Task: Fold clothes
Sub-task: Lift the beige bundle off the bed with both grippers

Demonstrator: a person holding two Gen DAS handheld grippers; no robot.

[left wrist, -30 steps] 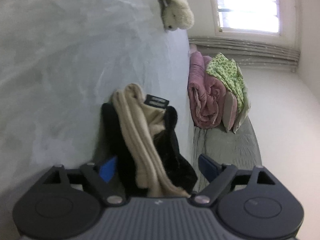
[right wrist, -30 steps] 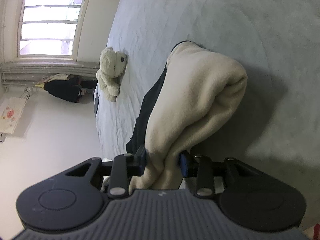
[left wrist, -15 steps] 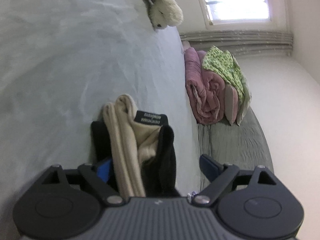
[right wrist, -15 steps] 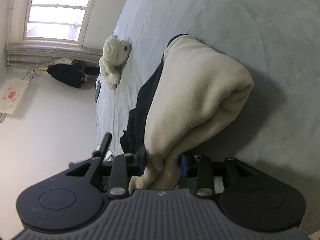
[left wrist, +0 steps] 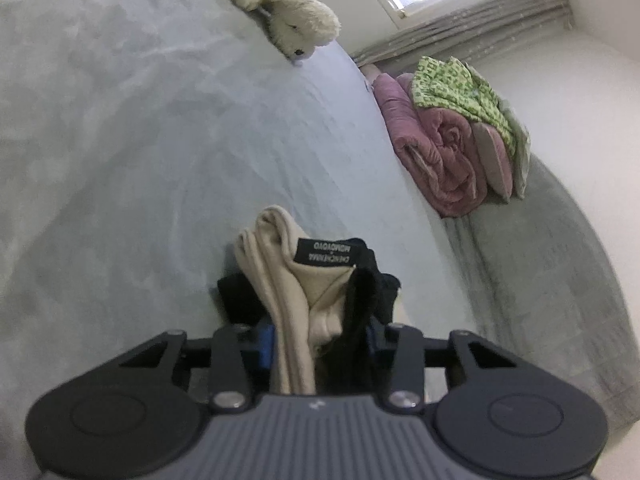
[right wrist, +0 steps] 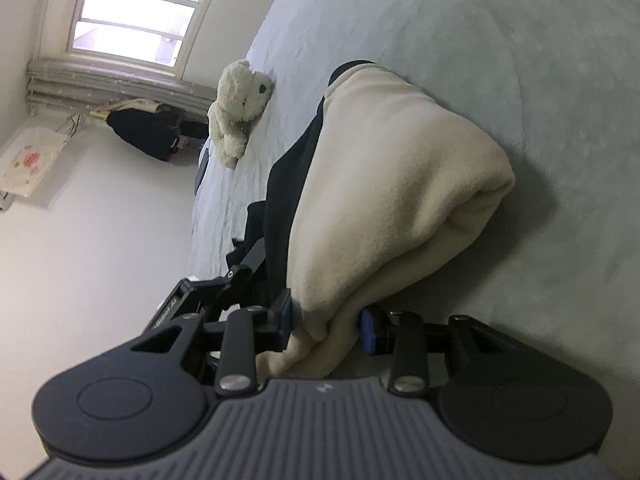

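**Both grippers on the bunched garment at the bed's near edge**

In the left wrist view, the left gripper (left wrist: pixel 318 342) sits at six o'clock with its jaws closing. The blue pads (left wrist: pixel 265 340) press against the gathered layers of the garment (left wrist: pixel 292 312), cream fleece on one side and black fabric on the other. Just beyond the fingers, toward twelve o'clock, a black label (left wrist: pixel 327 254) with white lettering lies across the cream lining at the collar.

In the right wrist view, the right gripper (right wrist: pixel 326 322) is likewise at six o'clock and clamped on a cream fold of the same garment (right wrist: pixel 384 184). From that grip the fleece balloons outward toward one o'clock, resting on the bed (right wrist: pixel 500 40). The black outer side runs along its edge at eleven o'clock. The left gripper (right wrist: pixel 240 276) shows at nine o'clock of the fingers, touching the dark fabric.

Farther off, the pale grey bed cover (left wrist: pixel 140 140) stretches away. A cream plush toy (left wrist: pixel 288 20) lies on it at twelve o'clock in the left view, at ten o'clock in the right view. At two o'clock in the left view a pink rolled quilt (left wrist: pixel 436 144) and a green patterned cloth (left wrist: pixel 460 88) are stacked beside the bed. A window (right wrist: pixel 136 12) glows at eleven o'clock in the right view, with a dark bundle (right wrist: pixel 148 132) on the floor below it.
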